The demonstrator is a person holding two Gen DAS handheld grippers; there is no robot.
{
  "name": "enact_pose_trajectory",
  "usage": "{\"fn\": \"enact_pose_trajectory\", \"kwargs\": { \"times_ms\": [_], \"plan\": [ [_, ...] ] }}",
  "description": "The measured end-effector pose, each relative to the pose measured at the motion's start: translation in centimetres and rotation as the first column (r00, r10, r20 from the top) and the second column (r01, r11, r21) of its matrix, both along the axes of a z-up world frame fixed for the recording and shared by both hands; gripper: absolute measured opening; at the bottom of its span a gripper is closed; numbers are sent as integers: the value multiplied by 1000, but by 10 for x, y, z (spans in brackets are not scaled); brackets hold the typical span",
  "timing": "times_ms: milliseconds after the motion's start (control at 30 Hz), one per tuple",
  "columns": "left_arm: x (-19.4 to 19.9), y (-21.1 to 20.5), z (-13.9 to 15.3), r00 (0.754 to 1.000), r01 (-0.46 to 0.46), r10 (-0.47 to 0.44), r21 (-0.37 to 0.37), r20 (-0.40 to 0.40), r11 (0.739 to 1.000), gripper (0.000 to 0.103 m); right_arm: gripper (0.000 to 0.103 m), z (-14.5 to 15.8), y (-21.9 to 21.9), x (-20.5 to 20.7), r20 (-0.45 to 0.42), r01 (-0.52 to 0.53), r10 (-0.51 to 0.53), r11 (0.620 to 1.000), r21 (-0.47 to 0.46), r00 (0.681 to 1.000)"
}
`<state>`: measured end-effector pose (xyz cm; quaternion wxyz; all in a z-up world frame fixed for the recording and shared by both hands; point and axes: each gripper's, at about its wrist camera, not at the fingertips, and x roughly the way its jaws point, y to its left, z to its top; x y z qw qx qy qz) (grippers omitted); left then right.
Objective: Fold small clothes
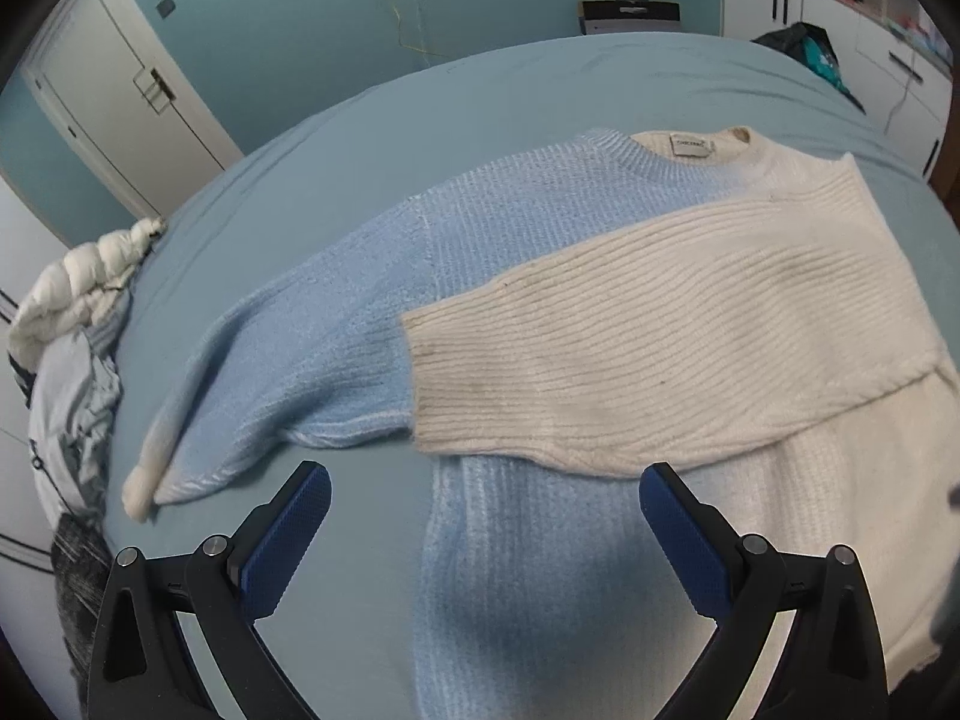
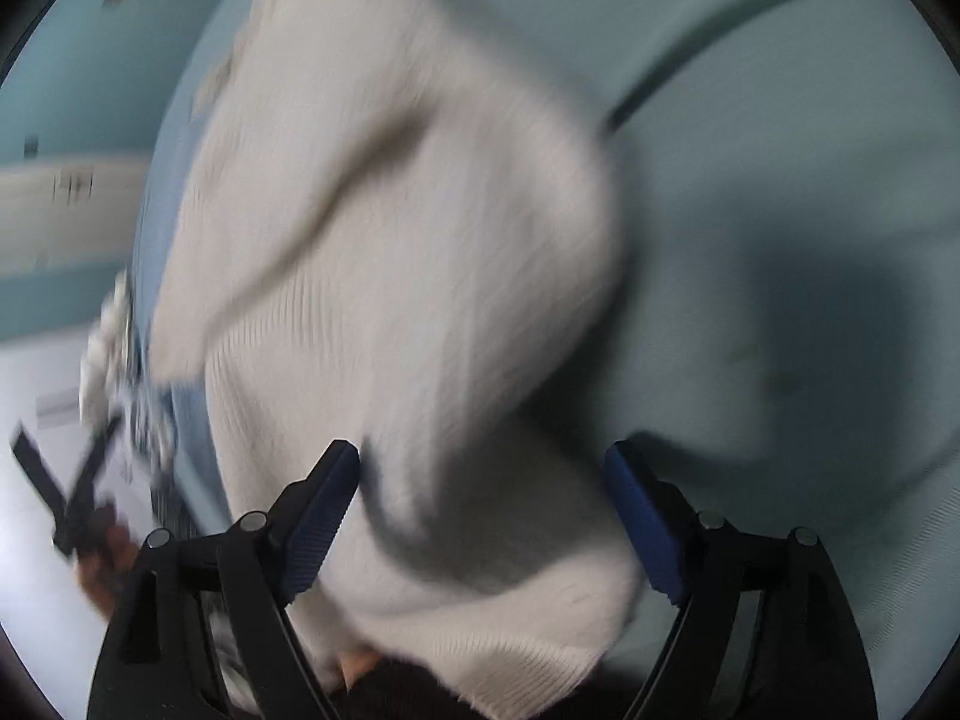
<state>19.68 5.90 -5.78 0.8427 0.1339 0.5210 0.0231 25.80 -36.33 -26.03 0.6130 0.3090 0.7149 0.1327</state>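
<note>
Left wrist view first: at 9 o'clock a pile of crumpled clothes (image 1: 72, 372) slips off the frame edge, hard to sort out. The sweater (image 1: 540, 300), half blue and half cream, lies flat on the bed (image 1: 336, 138), its cream sleeve (image 1: 630, 360) folded across the body toward 9 o'clock. The left tool (image 1: 485, 507) sits wide open over the hem, gripping nothing. The right wrist view is really smeared: the right tool (image 2: 483, 489) is spread open too, with cream knit bunched between its fingers, its lower edge cut off at 6 o'clock.
</note>
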Motion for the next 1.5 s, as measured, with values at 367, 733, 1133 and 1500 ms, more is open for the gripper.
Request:
{"fn": "enact_pose_trajectory", "kwargs": {
  "times_ms": [367, 733, 1133, 1500],
  "plan": [
    [-5, -5, -12, 999, 28, -27, 40, -22, 999, 103, 17, 15, 64, 8, -1, -328, 330, 938, -114, 944],
    [9, 5, -40, 994, -17, 24, 66, -105, 998, 103, 34, -2, 60, -1, -92, -211, 200, 969, -128, 976],
    [52, 28, -72, 963, -119, 79, -144, -258, 982, 103, 77, 73, 79, 78, 249, 15, 135, 853, -521, 959],
    [75, 30, -88, 957, -206, 157, -192, -242, 960, 30, 40, 25, 171, 134, 358, 87, 193, 768, -634, 914]
  ]
}}
